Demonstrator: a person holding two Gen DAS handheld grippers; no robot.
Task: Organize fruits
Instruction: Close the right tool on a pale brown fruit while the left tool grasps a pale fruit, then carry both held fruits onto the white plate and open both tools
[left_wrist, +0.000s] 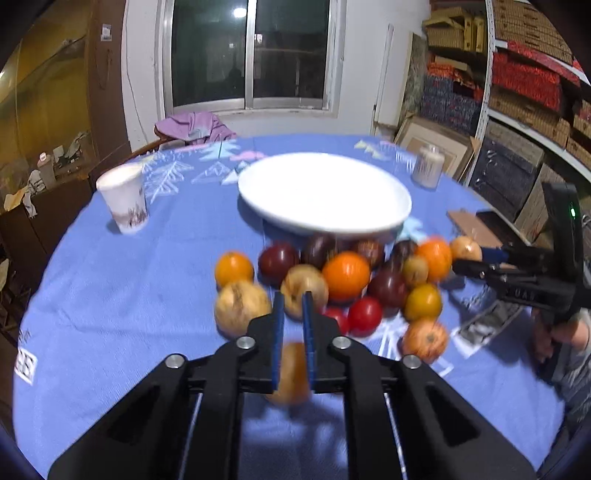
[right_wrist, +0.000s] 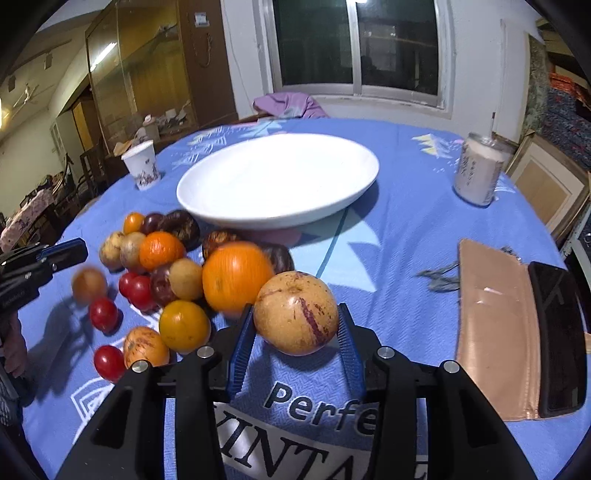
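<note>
Slippage is the risk — the right gripper (right_wrist: 295, 332) pinches a round tan purple-streaked fruit (right_wrist: 295, 312) by its sides; the left gripper (left_wrist: 293, 325), jaws nearly shut, barely nips a blurred orange-tan fruit (left_wrist: 291, 373) — either could drop onto the blue-clothed worktop (right_wrist: 399, 258).

Indoor lamplight, dark window (left_wrist: 251, 55) reflecting a lamp. Fruit (left_wrist: 291, 373) blurs with motion; white bowl (right_wrist: 277, 177) glares; fisheye edges bend, corners black.
</note>
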